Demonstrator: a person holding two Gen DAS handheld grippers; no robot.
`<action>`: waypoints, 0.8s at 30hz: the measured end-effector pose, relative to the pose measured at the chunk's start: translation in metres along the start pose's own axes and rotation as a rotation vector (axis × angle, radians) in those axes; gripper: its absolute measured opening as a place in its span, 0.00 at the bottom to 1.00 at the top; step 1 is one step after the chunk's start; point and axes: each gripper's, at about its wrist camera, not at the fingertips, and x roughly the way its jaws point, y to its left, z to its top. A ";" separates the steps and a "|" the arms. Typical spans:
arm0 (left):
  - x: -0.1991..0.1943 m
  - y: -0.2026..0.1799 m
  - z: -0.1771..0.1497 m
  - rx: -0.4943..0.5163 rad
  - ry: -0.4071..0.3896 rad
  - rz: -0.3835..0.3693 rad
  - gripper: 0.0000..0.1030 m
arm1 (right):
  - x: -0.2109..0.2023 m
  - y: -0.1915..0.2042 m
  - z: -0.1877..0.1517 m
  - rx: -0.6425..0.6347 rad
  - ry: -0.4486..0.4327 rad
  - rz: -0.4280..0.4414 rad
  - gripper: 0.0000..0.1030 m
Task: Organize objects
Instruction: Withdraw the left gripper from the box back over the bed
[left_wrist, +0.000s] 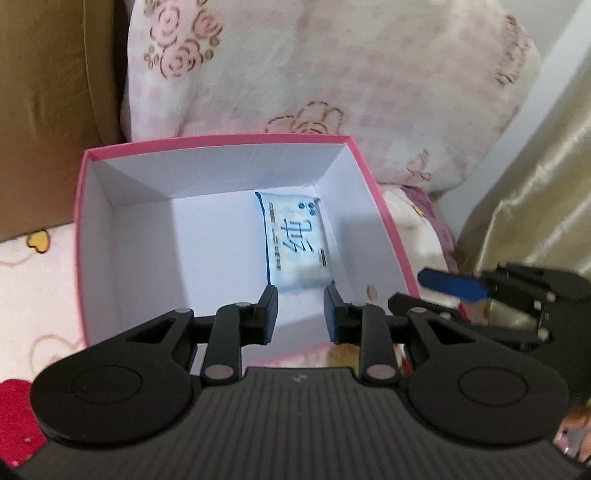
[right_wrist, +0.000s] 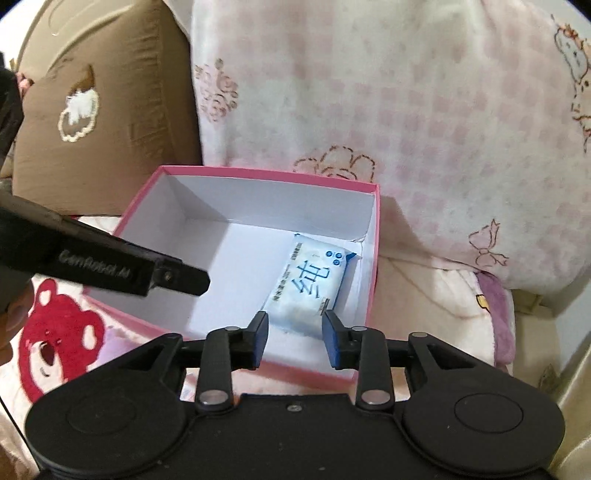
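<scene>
An open pink box (left_wrist: 221, 142) with white inside walls sits on a bed. A white and blue tissue pack (left_wrist: 295, 243) lies flat on its floor, against the right wall. My left gripper (left_wrist: 301, 295) hovers over the box's near edge, its jaws a little apart with nothing between them. One blue-padded finger (left_wrist: 452, 283) of the right gripper shows at the right, outside the box. In the right wrist view, my right gripper (right_wrist: 295, 321) is open and empty above the near end of the tissue pack (right_wrist: 310, 284). A left finger (right_wrist: 181, 280) reaches over the box's (right_wrist: 266, 173) left wall.
A pink floral quilt (left_wrist: 332, 74) is piled right behind the box. A brown cushion (right_wrist: 99, 110) leans at the back left. The box rests on a blanket with a red bear print (right_wrist: 55, 332). A golden curtain (left_wrist: 535, 203) hangs at the right.
</scene>
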 end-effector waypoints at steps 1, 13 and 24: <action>-0.009 -0.002 -0.003 0.008 0.000 0.004 0.26 | -0.006 0.002 -0.001 -0.002 -0.003 0.003 0.43; -0.097 -0.014 -0.033 0.061 -0.028 0.070 0.35 | -0.078 0.037 -0.018 -0.072 -0.020 0.027 0.51; -0.120 -0.033 -0.080 0.184 0.078 0.122 0.40 | -0.112 0.058 -0.042 -0.090 0.011 0.039 0.64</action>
